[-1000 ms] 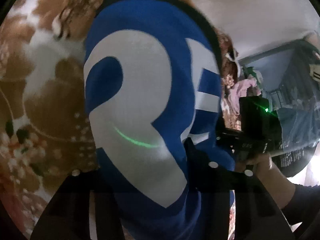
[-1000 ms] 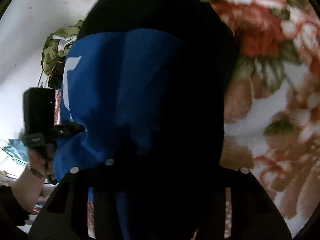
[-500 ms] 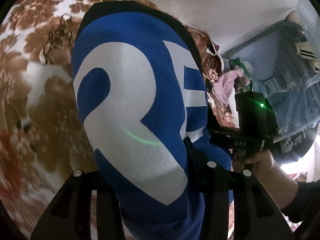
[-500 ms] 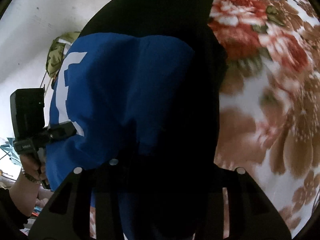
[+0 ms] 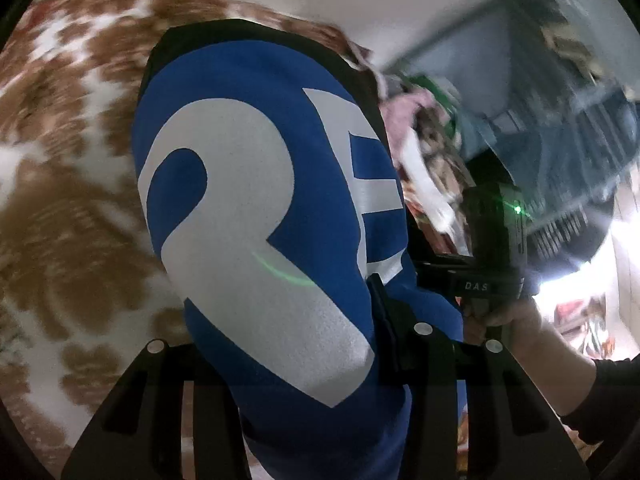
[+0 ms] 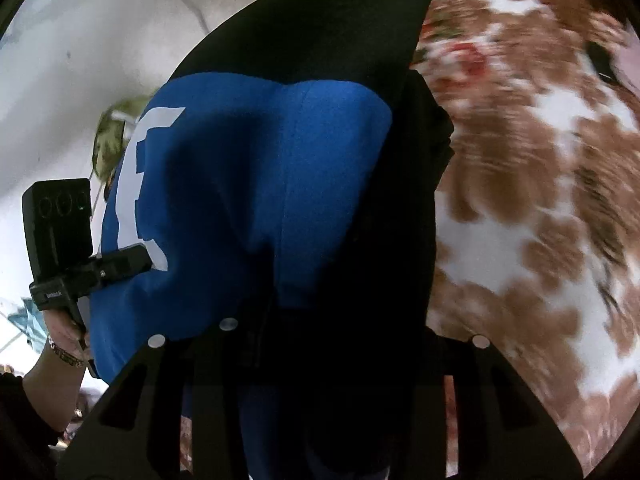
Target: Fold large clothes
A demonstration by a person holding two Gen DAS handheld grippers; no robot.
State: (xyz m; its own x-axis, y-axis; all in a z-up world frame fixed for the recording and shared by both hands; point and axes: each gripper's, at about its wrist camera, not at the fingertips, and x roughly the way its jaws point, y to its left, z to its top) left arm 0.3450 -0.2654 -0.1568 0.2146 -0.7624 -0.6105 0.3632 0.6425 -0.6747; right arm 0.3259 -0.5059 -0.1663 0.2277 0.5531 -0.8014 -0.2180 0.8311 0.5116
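A large blue garment [image 5: 256,208] with big white letters and a black band along its far edge hangs between my two grippers, lifted above a floral blanket [image 5: 68,208]. My left gripper [image 5: 320,364] is shut on the cloth, which drapes over its fingers. My right gripper [image 6: 320,344] is shut on the same garment [image 6: 256,200], whose black part covers its fingers. The right gripper shows in the left wrist view [image 5: 424,276], clamped on the garment's edge. The left gripper shows in the right wrist view [image 6: 136,260], also on the edge.
The brown, white and red floral blanket [image 6: 520,240] spreads below. A white wall [image 6: 80,60] rises behind. A pile of pink and mixed clothes [image 5: 416,140] and blue furniture [image 5: 560,152] lie to the right. A green garment [image 6: 108,136] hangs on the wall.
Both grippers have lifted and tilted with the garment held between them. More wall and room show now and the blanket is motion-blurred. The grips have not changed.
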